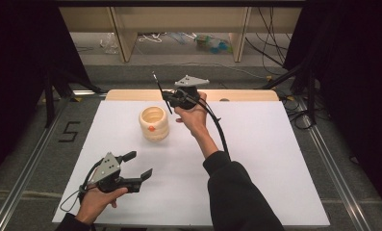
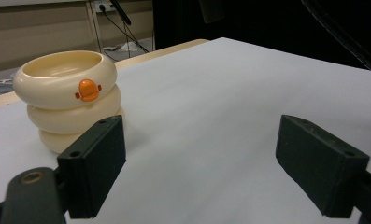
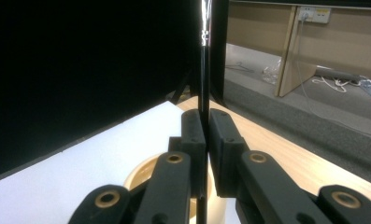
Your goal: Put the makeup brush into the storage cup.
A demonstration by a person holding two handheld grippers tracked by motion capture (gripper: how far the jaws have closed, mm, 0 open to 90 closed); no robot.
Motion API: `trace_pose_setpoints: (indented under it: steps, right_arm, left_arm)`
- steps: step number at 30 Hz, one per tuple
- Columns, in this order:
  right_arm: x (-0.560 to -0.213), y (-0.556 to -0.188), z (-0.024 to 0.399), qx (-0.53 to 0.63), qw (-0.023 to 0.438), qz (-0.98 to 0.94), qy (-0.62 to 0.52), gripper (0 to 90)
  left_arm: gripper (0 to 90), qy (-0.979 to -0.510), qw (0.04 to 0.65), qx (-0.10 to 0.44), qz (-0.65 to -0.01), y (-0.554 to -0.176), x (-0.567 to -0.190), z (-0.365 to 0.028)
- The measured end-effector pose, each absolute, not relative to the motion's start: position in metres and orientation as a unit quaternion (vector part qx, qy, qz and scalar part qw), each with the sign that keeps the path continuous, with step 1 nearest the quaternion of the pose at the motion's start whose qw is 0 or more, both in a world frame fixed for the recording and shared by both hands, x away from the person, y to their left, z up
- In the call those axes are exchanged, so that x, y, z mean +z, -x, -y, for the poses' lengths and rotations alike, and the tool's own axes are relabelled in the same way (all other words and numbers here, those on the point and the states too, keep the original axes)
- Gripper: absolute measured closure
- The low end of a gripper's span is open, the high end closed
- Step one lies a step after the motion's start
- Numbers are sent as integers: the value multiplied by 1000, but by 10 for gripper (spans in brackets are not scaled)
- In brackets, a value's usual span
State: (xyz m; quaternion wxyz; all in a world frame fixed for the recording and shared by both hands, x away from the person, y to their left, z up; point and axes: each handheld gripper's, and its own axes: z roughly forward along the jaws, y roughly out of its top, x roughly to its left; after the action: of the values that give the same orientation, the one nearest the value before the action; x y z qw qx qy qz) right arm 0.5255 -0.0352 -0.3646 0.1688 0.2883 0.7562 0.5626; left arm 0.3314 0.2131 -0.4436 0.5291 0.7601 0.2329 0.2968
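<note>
1. Brush first: the right gripper (image 1: 168,100) has a thin black rod with a silver ferrule, seemingly a slim brush or pen (image 3: 204,84), clamped between its closed fingers (image 3: 192,135). The rod runs upright through the grip and sticks out above and below it.

2. Place: the rod hangs just beside and above the cream pot made of three stacked rounded rings with a small orange duck-bill badge (image 1: 154,123). In the right gripper view the pot's open mouth (image 3: 143,175) lies directly under the fingers.

3. Handling, as a judgement: the rod looks light, stiff and smooth, so it may pivot or slide in a flat-padded grip. Holding it near mid-length, as here, seems sensible; a hold near one end would let it swing.

4. Pot: it appears to be hard, glossy plastic or ceramic, probably slippery on its bulging rings. It is open-topped and stands free on the white worktop (image 1: 256,159), so a knock from the rod could tip or shift it.

5. Left gripper (image 1: 135,166): it sits well apart from the pot, on the near side, with its fingers (image 2: 94,170) spread wide and empty, aimed toward the pot. It could steady the pot by its rim or its narrower waist between rings.
</note>
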Motion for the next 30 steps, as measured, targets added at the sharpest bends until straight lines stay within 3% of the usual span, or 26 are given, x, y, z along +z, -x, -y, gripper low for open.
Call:
trace_pose_setpoints:
  steps: [30]
  right_arm:
    - [-368,-532,2,565,163,-759,-278,854]
  left_arm:
    - [162,-758,531,299,-233,-331,-443,-214]
